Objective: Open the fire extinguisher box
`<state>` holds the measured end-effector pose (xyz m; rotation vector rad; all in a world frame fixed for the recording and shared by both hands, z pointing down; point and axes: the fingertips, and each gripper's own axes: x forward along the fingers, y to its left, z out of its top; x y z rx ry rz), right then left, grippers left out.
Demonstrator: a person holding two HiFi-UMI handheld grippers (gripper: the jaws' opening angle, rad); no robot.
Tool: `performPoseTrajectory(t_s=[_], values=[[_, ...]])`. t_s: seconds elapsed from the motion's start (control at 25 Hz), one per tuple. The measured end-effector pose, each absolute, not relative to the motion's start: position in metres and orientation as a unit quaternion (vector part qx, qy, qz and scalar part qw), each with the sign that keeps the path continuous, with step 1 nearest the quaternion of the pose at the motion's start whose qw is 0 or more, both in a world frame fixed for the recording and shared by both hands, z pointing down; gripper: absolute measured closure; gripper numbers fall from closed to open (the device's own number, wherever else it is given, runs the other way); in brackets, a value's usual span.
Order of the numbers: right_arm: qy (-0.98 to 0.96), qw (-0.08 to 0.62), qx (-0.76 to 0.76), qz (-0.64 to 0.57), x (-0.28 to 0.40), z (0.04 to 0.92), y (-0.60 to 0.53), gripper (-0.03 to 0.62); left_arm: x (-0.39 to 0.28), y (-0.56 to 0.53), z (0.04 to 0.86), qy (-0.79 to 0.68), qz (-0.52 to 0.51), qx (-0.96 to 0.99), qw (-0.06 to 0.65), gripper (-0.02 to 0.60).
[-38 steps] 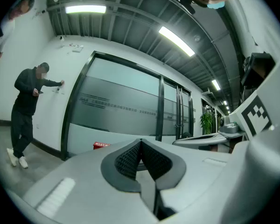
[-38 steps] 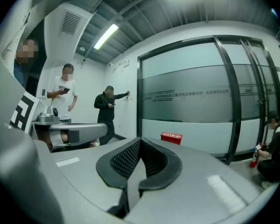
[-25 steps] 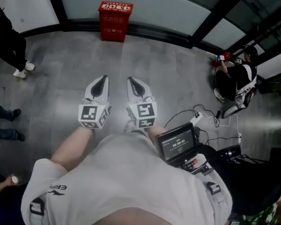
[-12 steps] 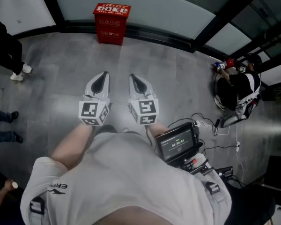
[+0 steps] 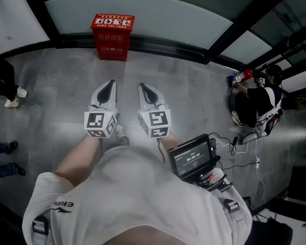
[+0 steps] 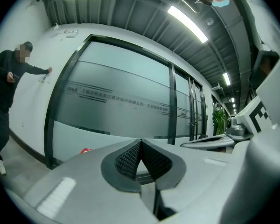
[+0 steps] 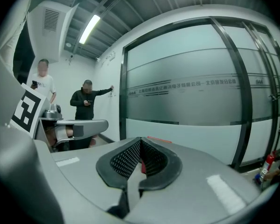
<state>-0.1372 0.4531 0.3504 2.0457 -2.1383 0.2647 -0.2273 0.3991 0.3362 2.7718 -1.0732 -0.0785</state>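
Shut red fire extinguisher box [image 5: 111, 36] against wall

A grey floor [image 5: 194, 86] runs up to a frosted glass wall [image 5: 158, 19] with black frames. At the floor's right edge a person in black and white [image 5: 255, 103] crouches, with cables [image 5: 240, 150] lying beside. Near its left edge are a white shoe [image 5: 13, 102] and dark shoes [image 5: 11, 146]. A person in black [image 6: 4, 83] touches the white wall [image 6: 37, 92]. A small screen [image 5: 193, 158] glows toward the floor's lower right.
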Motion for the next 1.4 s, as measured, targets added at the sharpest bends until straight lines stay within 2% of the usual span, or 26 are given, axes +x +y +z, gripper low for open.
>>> performPoseTrajectory(t_s=[0.36,0.68,1.4], values=[[-0.703,0.094,0.701,0.076,-0.100,0.340,0.317,0.582,-0.186,0.257,0.328,-0.345,-0.035,0.934,0.088,0.580],[-0.713,0.097,0.691,0.069,-0.084,0.348,0.275,0.582,-0.178,0.219,0.336,-0.365,-0.033,0.926,0.090,0.580],[-0.798,0.133,0.581,0.089,0.064,0.395,0.088,0.582,-0.045,0.057,0.386,-0.489,0.017,0.866,0.100,0.580]])
